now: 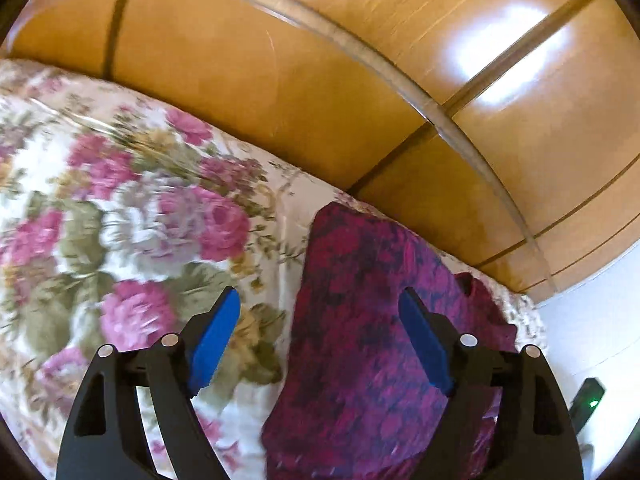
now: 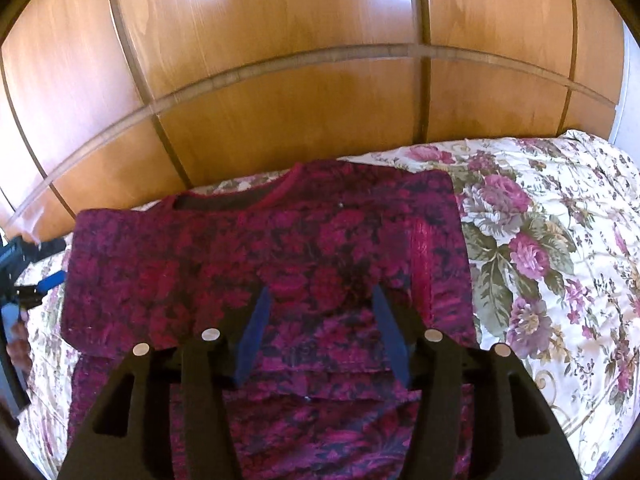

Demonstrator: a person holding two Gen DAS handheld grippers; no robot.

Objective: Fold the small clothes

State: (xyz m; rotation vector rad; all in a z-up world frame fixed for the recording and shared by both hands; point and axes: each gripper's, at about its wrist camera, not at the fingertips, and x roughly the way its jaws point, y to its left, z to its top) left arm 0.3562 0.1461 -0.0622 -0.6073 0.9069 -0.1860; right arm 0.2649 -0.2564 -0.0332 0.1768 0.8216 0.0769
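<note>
A dark red and magenta flowered top (image 2: 240,248) lies flat on the bed, its neckline (image 2: 240,200) toward the wardrobe and a fold line running across it nearer to me. My right gripper (image 2: 320,289) hovers over the top's middle, open, with only cloth below the blue pads. My left gripper (image 1: 319,294) is open too, held above the top (image 1: 360,340) at its left edge, one finger over the cloth and one over the bedspread. It also shows at the left edge of the right wrist view as the left gripper (image 2: 40,280), with a hand (image 2: 18,344) behind it.
A white bedspread with pink flowers (image 1: 140,200) (image 2: 540,240) covers the bed around the top. Glossy wooden wardrobe doors (image 1: 280,80) (image 2: 300,100) stand close behind the bed's far edge. A dark device with a green light (image 1: 588,400) shows at the lower right.
</note>
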